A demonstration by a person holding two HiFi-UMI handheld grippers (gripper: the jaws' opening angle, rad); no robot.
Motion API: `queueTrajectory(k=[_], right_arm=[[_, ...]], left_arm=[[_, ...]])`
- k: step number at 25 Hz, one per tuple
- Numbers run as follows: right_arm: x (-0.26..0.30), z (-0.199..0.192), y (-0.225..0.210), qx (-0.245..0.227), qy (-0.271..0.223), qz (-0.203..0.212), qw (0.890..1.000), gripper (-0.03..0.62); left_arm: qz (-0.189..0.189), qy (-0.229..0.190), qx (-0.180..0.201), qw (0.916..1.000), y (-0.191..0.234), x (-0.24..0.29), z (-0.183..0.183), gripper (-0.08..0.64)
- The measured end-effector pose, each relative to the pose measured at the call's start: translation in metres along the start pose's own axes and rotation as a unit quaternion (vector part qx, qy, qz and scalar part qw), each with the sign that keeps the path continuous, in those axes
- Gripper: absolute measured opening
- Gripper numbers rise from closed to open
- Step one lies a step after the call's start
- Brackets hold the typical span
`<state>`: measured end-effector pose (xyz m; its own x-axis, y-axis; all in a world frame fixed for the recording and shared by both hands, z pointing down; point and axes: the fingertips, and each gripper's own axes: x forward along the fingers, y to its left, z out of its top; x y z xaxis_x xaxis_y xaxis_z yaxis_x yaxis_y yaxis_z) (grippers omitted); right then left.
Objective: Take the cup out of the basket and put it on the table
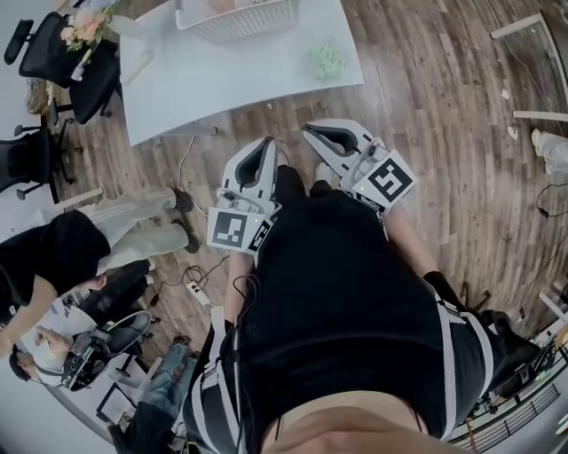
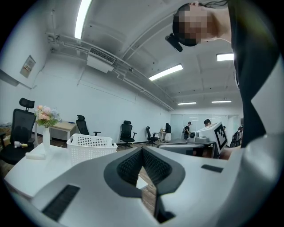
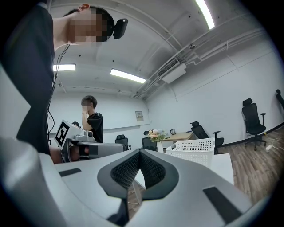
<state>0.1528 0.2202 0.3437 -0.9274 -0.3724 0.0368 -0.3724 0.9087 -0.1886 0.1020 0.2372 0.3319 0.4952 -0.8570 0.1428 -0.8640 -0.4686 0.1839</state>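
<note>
The white mesh basket (image 1: 235, 18) stands on the white table (image 1: 177, 80) at the top of the head view. No cup shows in or around it; the basket's inside is hidden. My left gripper (image 1: 265, 144) and right gripper (image 1: 312, 133) are held side by side over the wooden floor, short of the table's near edge, both pointing at it. Each is shut with nothing between its pads. In the left gripper view the basket (image 2: 91, 148) lies ahead to the left of my shut left gripper (image 2: 142, 149). The right gripper view has the basket (image 3: 195, 150) ahead and right of the shut right gripper (image 3: 140, 152).
A pale green object (image 1: 328, 60) lies on the table right of the basket. A vase of flowers (image 1: 84, 27) stands at the table's left end. Black office chairs (image 1: 40, 53) and seated people (image 1: 62, 257) are at left. Cables (image 1: 191, 284) run over the floor.
</note>
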Motion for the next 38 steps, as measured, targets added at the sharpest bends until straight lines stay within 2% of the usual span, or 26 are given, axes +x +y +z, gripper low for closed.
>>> queueTrajectory(k=[10,26,38], right_arm=[[0.049,0.007,-0.007,-0.009,0.005,-0.015,1.000,0.018],[0.152,0.014,-0.004,-0.011,0.009,-0.048,0.999,0.018],[0.188,0.014,0.002,-0.005,0.013,-0.072,0.997,0.018]], left_arm=[[-0.016,0.001,0.007,0.9999,0.052,0.004,0.009,0.020],[-0.065,0.003,0.021,0.9976,0.148,-0.009,0.022,0.021],[-0.095,0.010,0.011,0.9954,0.177,-0.023,0.022,0.021]])
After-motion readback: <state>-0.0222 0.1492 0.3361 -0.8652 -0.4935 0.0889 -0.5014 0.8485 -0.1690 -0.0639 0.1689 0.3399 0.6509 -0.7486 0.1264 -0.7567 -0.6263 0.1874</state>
